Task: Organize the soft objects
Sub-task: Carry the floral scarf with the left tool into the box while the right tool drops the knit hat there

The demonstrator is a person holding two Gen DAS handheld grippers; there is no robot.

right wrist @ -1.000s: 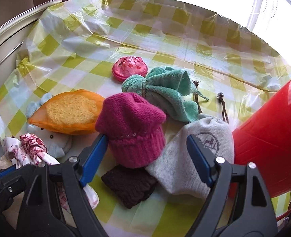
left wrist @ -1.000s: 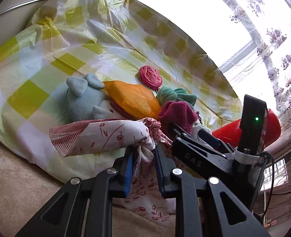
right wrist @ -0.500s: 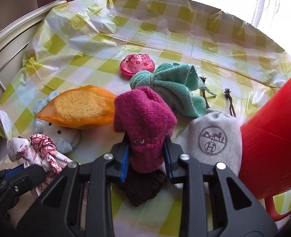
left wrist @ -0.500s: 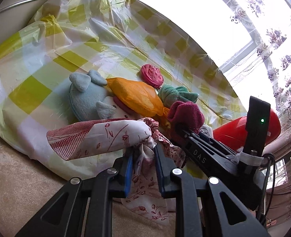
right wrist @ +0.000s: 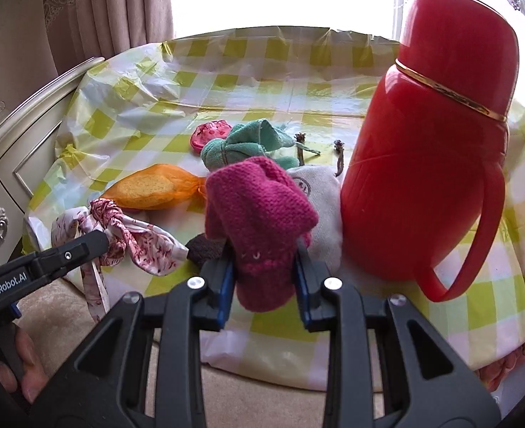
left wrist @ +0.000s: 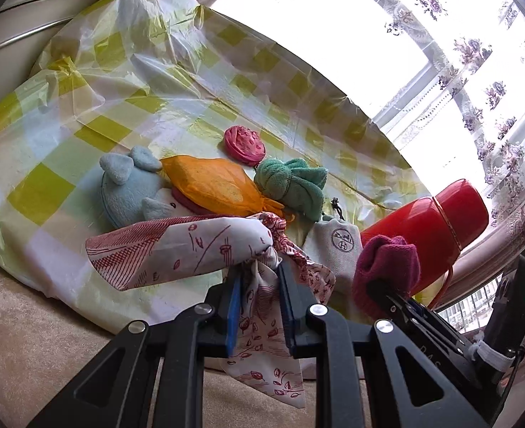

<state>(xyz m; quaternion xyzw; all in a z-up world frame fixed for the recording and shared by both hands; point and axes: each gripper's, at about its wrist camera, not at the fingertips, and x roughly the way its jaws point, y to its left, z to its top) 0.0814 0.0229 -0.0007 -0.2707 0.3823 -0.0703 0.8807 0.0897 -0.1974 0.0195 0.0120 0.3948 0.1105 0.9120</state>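
Right gripper (right wrist: pixel 264 278): closed within the last second from a wide stance onto the magenta knitted hat (right wrist: pixel 258 214), which is now pinched between the blue pads at its lower end.
Hat position: lifted clear of the checked tablecloth (right wrist: pixel 298 71) and drawn back towards the near edge; a second ago it was resting on the dark brown knit piece (right wrist: pixel 203 248), which is left lying on the cloth.
Left gripper (left wrist: pixel 258 297): nearly closed, clamped on the red-and-white printed cloth (left wrist: pixel 191 246); this grip is unchanged over the last second, the cloth hanging partly past the table edge.
Left behind: orange mesh-wrapped sponge (left wrist: pixel 212 185), blue plush toy (left wrist: pixel 130 189), green towel bundle (left wrist: pixel 291 185), pink round item (left wrist: pixel 244 141) and grey drawstring pouch (left wrist: pixel 337 246) are seen lying close together at mid-table.
Obstacle: the red thermos jug (right wrist: pixel 426 149) stands just beside the hat's path on the right.
Meaning for task: one soft item is judged secured in each gripper; placing is not yet done, and no destination can be made out.
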